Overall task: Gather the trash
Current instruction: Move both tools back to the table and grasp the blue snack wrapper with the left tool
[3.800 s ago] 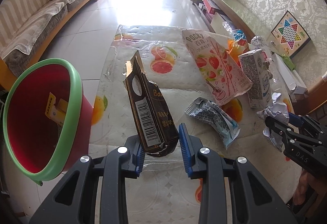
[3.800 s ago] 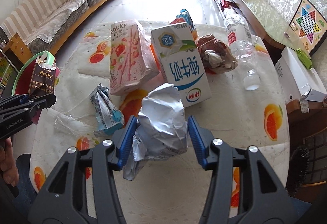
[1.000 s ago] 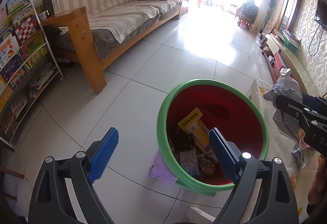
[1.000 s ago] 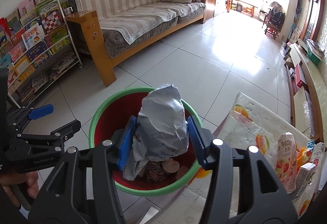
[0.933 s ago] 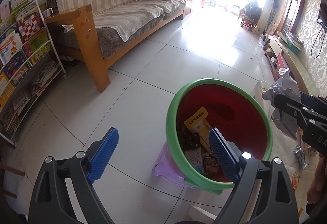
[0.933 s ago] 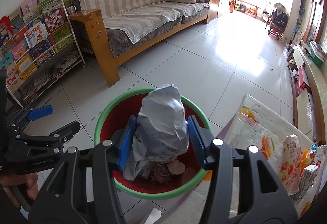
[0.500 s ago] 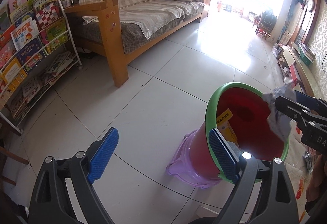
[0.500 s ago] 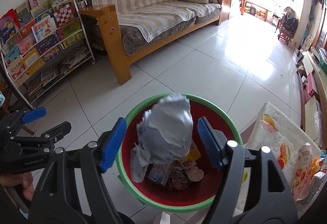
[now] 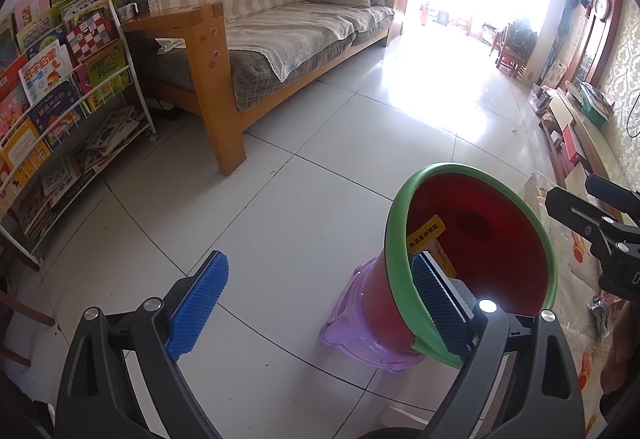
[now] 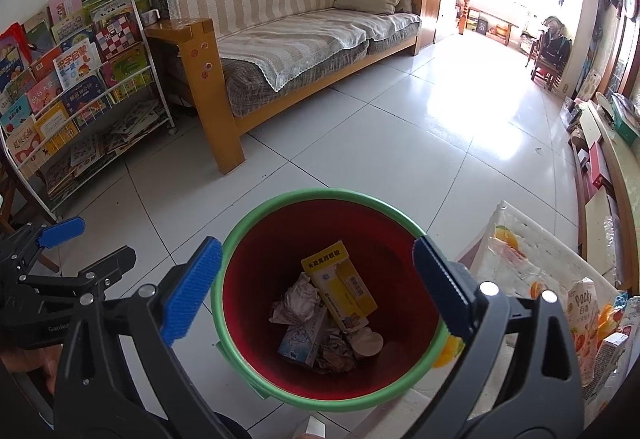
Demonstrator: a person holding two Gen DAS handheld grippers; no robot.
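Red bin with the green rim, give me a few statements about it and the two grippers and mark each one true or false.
1. The right gripper is clamped on crumpled paper. False: its jaws have just been opening and nothing is between them.
2. The red bin holds a yellow box. True.
3. The left gripper is open and holds nothing. True.
4. The bin stands on the sofa. False: it sits on a purple stool on the tiled floor.
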